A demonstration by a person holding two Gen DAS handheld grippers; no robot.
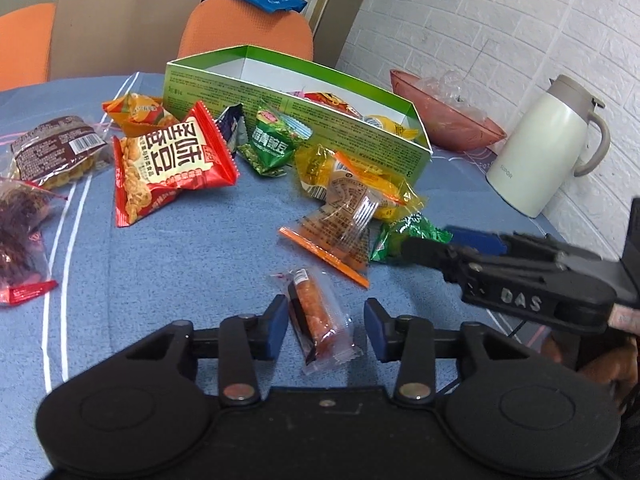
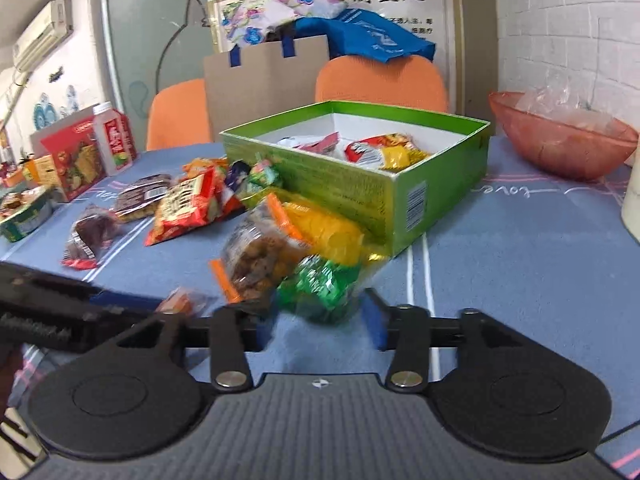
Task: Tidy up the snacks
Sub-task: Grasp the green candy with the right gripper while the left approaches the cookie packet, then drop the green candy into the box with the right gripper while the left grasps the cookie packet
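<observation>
A small clear-wrapped sausage stick [image 1: 316, 320] lies on the blue tablecloth between the blue pads of my left gripper [image 1: 326, 326], which is open; neither pad presses on it. My right gripper [image 2: 318, 330] is open around a green packet [image 2: 320, 288], with a gap showing at the pads. In the left wrist view the right gripper [image 1: 430, 240] reaches in from the right to that green packet [image 1: 400, 236]. The green box [image 2: 320, 184] behind holds several snacks. More packets lie loose in front of the green box [image 1: 280, 92].
A red peanut packet [image 1: 172, 164], an orange-edged clear packet [image 1: 340, 224] and a yellow packet [image 2: 328, 228] lie near the box. A pink bowl [image 1: 440, 120] and a white jug [image 1: 548, 148] stand at the right. A red carton [image 2: 76, 160] and orange chairs [image 2: 380, 80] are beyond.
</observation>
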